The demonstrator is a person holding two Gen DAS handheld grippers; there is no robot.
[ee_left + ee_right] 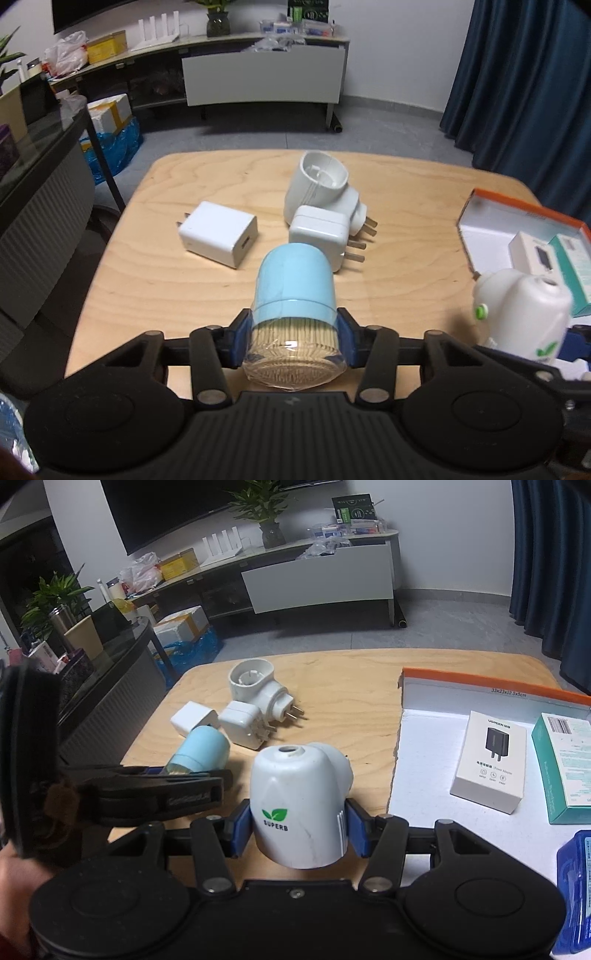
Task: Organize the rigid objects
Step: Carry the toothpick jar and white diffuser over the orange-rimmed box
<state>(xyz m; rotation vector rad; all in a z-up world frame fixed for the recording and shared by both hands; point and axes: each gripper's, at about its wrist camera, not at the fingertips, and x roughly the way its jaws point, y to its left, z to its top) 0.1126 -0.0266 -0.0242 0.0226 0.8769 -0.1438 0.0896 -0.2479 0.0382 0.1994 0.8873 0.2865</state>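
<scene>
The left gripper [291, 341] has its jaws clamped on a blue-capped toothpick jar [293, 295] above the wooden surface [166, 288]. The right gripper's [297, 829] jaws hold a white SUPERB device [295, 805], with the orange-rimmed box [424, 760] at 2 o'clock.

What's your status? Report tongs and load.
Left tongs shut on toothpick jar. Right tongs shut on white SUPERB device. Orange-rimmed box right, unobstructed.

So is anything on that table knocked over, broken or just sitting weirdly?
Nothing looks broken or spilled. The only untidy spot is mid-table: a round white adapter lies on its side, pins sticking out, pressed against a square white charger. Another white charger lies apart on the wooden table.
</scene>
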